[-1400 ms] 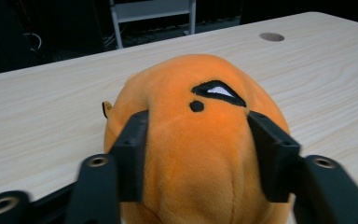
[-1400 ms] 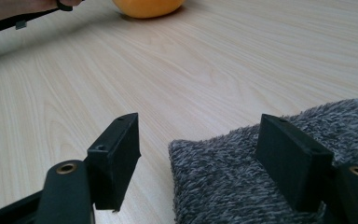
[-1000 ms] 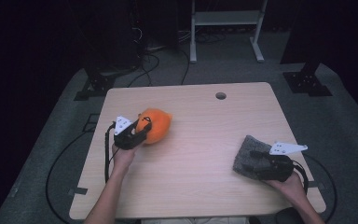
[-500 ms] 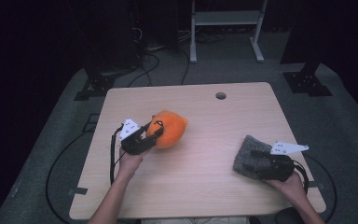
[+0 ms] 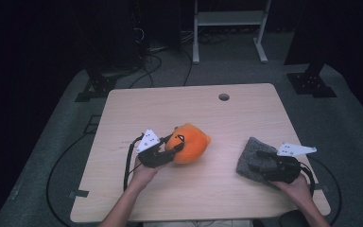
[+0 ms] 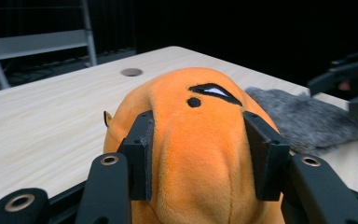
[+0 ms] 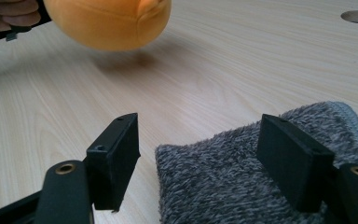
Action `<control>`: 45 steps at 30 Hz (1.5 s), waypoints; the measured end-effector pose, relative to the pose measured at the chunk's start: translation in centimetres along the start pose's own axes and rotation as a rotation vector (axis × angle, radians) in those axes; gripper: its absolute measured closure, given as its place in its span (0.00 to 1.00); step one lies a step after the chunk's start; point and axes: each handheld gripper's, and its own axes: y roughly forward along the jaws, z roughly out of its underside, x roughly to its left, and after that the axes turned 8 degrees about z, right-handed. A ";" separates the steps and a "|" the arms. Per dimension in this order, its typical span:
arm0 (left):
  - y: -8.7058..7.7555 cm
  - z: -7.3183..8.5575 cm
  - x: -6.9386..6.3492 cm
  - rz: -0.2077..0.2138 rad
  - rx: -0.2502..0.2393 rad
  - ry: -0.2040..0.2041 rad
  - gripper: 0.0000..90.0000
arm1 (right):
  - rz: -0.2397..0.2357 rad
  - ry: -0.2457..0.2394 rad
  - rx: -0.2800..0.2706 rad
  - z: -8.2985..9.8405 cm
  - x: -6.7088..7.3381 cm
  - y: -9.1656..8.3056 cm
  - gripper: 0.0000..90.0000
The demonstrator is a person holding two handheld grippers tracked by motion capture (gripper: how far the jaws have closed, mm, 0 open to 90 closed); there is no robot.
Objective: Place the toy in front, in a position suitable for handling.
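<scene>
Your wooden table carried everything, and its round cable hole is the landmark here. The orange plush toy sat toward your side of that hole and a little to its left, lifted off the wood judging by the shadow under it in the right gripper view. Your left gripper had its jaws closed on the plush, pads pressed into both flanks so the fabric bulged between them. The grey fuzzy cloth lay flat, farther from the hole and to its right, near the table's right edge. Your right gripper hovered at that cloth with its jaws spread wide and nothing in them; whether the pads touched the pile is hard to tell. The relation that mattered: the cloth lay to the right of the held plush, well apart from it, across bare table, its long side running roughly toward the hole, so your left hand would have had to carry rightward.
</scene>
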 end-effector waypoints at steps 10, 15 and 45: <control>1.1 0.7 -2.0 0.115 0.041 0.053 0.56 | 0.042 -0.003 0.013 -0.4 -1.2 0.4 0.33; 1.7 1.3 -2.9 0.165 0.071 0.071 0.55 | 0.067 -0.029 0.087 -0.8 -1.5 1.6 0.35; -0.2 1.7 -3.6 0.226 0.027 0.054 0.12 | 0.171 -0.086 0.286 0.0 -2.0 5.1 0.82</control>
